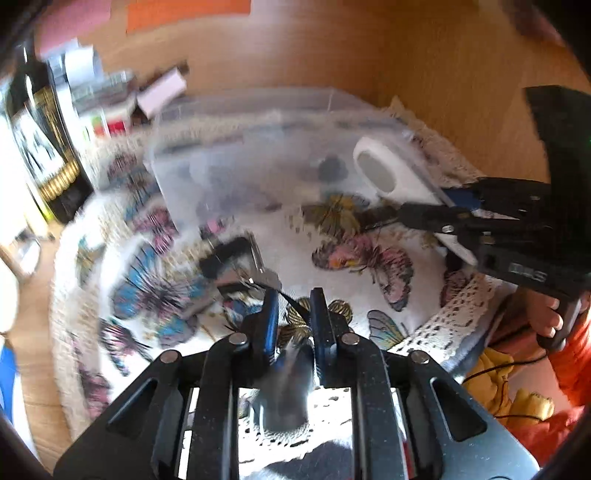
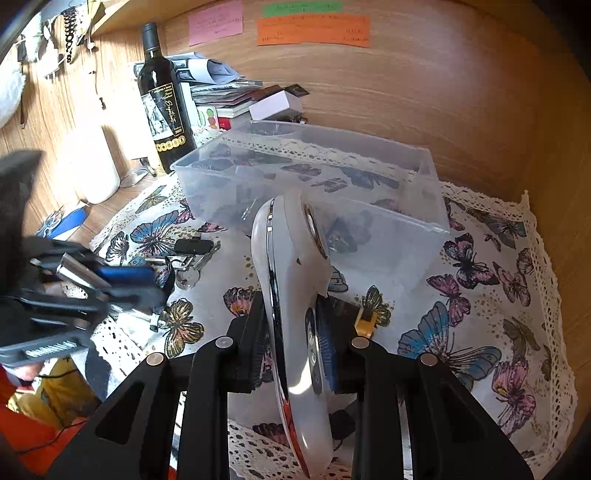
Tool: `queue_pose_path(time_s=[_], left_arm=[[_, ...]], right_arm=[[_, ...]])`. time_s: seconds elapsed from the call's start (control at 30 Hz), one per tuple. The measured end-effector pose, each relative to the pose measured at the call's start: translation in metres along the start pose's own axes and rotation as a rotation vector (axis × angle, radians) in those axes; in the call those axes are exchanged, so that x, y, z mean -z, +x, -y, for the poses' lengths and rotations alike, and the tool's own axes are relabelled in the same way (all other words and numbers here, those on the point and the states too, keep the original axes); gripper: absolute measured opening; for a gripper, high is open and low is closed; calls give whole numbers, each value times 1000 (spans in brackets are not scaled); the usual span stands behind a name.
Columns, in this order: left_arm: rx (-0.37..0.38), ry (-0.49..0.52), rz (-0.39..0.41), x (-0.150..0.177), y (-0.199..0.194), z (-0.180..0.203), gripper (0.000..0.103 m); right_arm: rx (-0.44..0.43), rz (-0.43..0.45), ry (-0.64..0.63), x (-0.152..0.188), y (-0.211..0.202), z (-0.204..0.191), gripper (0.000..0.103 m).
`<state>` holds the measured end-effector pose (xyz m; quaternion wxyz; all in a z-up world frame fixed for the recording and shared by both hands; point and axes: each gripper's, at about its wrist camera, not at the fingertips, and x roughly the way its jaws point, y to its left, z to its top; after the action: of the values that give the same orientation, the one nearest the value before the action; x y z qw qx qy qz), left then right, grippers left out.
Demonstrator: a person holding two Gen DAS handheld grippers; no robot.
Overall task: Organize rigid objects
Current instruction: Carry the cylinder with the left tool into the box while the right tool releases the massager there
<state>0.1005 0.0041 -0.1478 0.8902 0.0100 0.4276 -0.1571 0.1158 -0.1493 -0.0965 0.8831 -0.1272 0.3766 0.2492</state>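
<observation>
Covering most of the wooden surface (image 2: 480,122) is a lacy butterfly cloth (image 2: 491,280), wood panel wall behind with sticky notes (image 2: 312,31). Wine bottle (image 2: 162,99) and stacked books (image 2: 225,99) sit at the back left corner. Clear plastic bin (image 2: 314,177) is mid-cloth. Right gripper (image 2: 295,332) fingers are clamped on a white handheld device (image 2: 291,280), right in front of the bin. Left gripper (image 1: 291,306) fingers are pinched on a dark strap (image 1: 291,302) by the keys (image 2: 184,258)
</observation>
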Motion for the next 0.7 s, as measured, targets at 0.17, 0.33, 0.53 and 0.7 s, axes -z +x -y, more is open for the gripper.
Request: queue_pose_path(time_s=[0.17,0.33,0.53,0.7], left_arm=[[-15,-8,47,-6,-3,1,15],[-26,6,106,-16,-25,5,15],[-55,24,162,-40,-47,10,15],[-71,16,215,-66,-58,3,15]], right_arm=[[9,2,2,1,-2,3,24],[31,33,7,-4,-10,8,24],[51,87,13,-17,-21,15,24],[73,133,8,-31,-30,18,24]])
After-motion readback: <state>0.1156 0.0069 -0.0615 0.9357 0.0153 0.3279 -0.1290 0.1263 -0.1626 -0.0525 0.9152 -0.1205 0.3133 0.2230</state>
